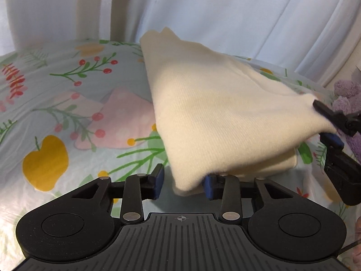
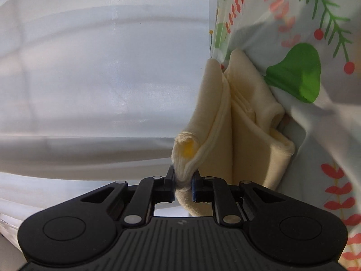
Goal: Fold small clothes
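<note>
A cream knit garment (image 1: 214,113) lies partly folded on the floral sheet (image 1: 56,94). Its upper layer is lifted at the near right corner. My left gripper (image 1: 183,184) is open, and the garment's near corner hangs between its fingers, against the right pad. My right gripper (image 2: 183,185) is shut on a bunched edge of the garment (image 2: 237,122). It shows in the left wrist view (image 1: 328,122) at the right edge, pinching the raised corner. The right wrist view is rolled sideways.
A purple fluffy cloth (image 1: 347,94) lies at the right edge of the sheet. A white curtain (image 1: 225,11) hangs behind the bed. The sheet also shows in the right wrist view (image 2: 315,33).
</note>
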Demonstrator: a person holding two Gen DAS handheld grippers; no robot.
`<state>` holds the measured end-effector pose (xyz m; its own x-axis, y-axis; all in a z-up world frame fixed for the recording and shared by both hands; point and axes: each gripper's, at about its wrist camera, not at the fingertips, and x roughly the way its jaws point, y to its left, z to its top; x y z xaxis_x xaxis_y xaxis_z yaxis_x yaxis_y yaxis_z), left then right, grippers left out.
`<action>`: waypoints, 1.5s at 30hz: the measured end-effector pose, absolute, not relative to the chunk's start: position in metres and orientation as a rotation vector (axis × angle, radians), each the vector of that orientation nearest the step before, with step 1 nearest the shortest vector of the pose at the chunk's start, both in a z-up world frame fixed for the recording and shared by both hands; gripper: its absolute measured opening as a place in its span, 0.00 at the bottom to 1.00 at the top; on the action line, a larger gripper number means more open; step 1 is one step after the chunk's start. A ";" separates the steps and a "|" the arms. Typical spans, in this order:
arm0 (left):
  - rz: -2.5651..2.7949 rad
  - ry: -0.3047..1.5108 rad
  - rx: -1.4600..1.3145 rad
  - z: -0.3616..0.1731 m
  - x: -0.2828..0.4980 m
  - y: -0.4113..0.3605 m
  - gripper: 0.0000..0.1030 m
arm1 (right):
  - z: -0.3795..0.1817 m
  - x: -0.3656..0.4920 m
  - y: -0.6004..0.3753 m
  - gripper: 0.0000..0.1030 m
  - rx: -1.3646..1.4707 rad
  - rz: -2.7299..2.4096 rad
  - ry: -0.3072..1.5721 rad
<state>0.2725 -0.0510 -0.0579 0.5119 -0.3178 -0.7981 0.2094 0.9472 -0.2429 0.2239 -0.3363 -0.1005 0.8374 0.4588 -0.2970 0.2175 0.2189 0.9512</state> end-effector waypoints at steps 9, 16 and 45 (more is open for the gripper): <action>-0.324 0.973 -0.201 -0.047 0.273 -0.034 0.26 | -0.056 0.228 -0.306 0.11 0.816 0.057 0.629; -0.331 1.015 -0.193 -0.057 0.274 -0.032 0.29 | -0.068 0.226 -0.286 0.11 0.529 -0.028 0.710; -0.477 0.910 -0.253 -0.019 0.335 -0.007 0.68 | -0.032 0.370 -0.296 0.50 0.179 0.308 0.724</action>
<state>0.3347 -0.0066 -0.0194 0.5194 -0.4974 -0.6949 0.2880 0.8675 -0.4056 0.3701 -0.2957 -0.0322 0.7068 0.3373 -0.6218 -0.2143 0.9398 0.2662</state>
